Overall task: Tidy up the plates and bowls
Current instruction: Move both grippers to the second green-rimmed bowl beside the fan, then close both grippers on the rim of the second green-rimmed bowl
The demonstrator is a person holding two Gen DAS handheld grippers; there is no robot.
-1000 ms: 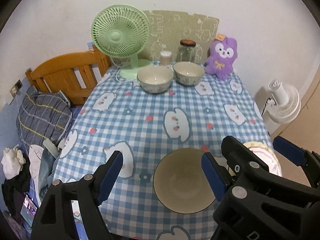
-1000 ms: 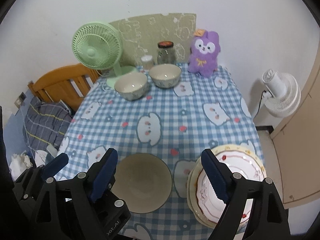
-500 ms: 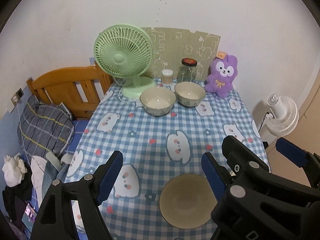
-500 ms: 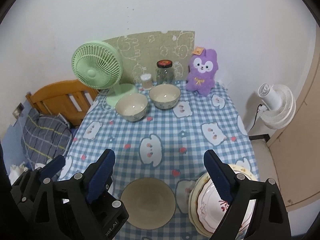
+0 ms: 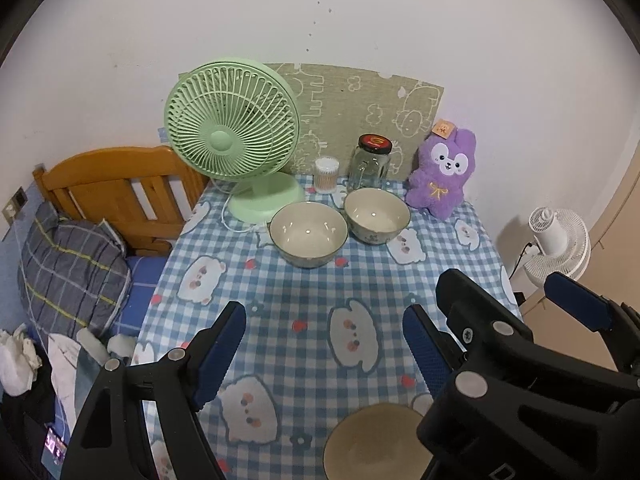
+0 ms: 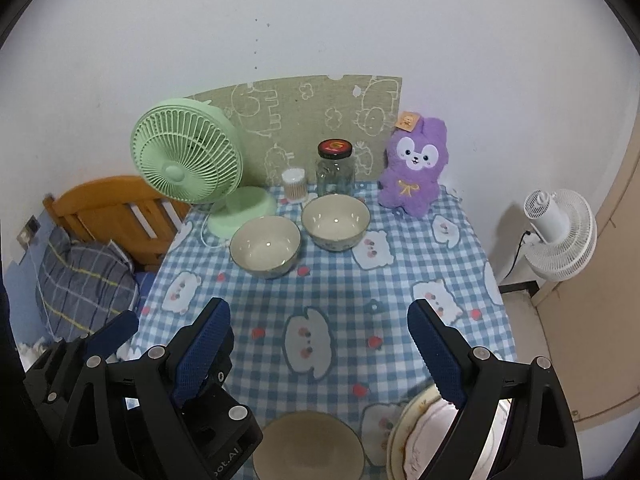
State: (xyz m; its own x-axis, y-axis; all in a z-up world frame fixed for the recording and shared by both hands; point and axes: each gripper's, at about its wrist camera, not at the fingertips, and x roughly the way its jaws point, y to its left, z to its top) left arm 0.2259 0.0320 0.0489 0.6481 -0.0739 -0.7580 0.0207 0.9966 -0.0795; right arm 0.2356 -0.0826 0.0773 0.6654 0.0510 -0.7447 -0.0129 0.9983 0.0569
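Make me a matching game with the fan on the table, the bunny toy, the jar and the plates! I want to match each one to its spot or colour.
Things:
1. table fan
2. bunny toy
3. glass jar
4. stack of plates

Clues:
A. has a red and black lid
B. at the near edge of the table, behind the right gripper's finger
C. light green
D. purple, sitting against the wall

Pairs: 1-C, 2-D, 3-A, 4-B
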